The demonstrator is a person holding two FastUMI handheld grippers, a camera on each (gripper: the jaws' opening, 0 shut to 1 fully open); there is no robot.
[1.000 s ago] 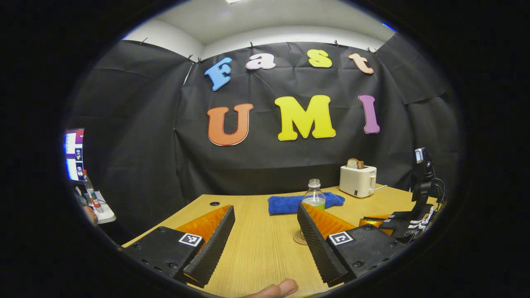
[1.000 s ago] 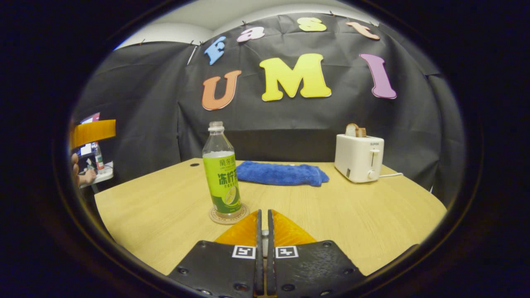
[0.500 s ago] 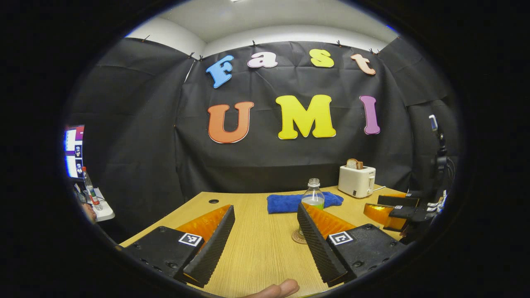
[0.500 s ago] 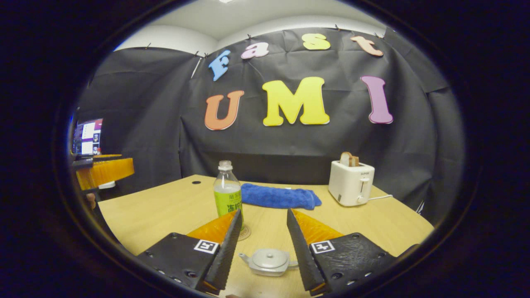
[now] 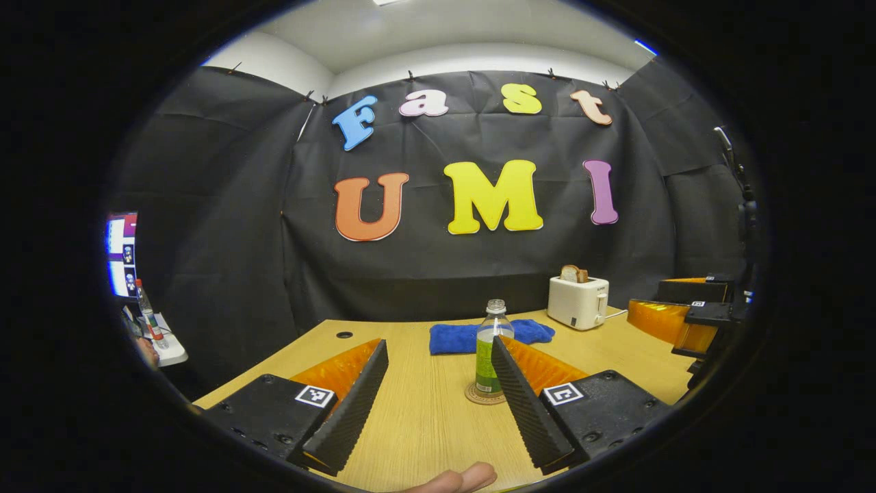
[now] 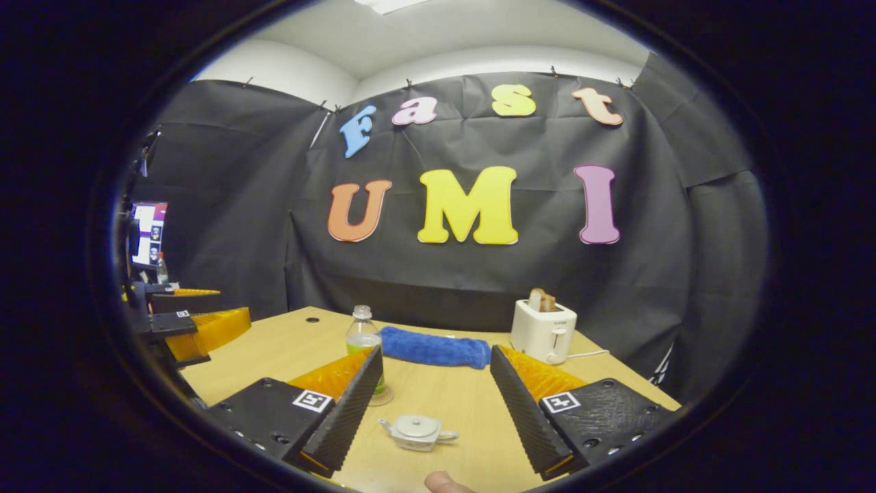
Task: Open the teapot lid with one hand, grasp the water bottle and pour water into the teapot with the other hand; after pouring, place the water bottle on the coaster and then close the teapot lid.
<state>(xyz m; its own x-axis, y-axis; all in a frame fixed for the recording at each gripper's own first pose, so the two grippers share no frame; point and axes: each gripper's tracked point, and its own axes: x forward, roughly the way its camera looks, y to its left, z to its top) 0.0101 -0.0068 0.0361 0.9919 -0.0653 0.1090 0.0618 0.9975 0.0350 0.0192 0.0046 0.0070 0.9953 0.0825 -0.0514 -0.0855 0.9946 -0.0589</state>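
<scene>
Black cloth wall [image 5: 226,226] behind a wooden table [image 5: 431,418].

Left gripper [image 5: 438,390] jaws spread wide, holding nothing, right gripper [image 6: 434,404] jaws likewise apart, fingertip [image 5: 472,476] at lower edge

- Water bottle [image 5: 487,356]: clear plastic, green label, capped, stood upright low in the middle of the left gripper view; seen too left of centre in the right gripper view.
- Coaster [image 5: 482,395]: round, tan, lay flat under the bottle.
- Teapot [image 6: 418,432]: small, silvery, lid on, sat bottom centre of the right gripper view.
</scene>
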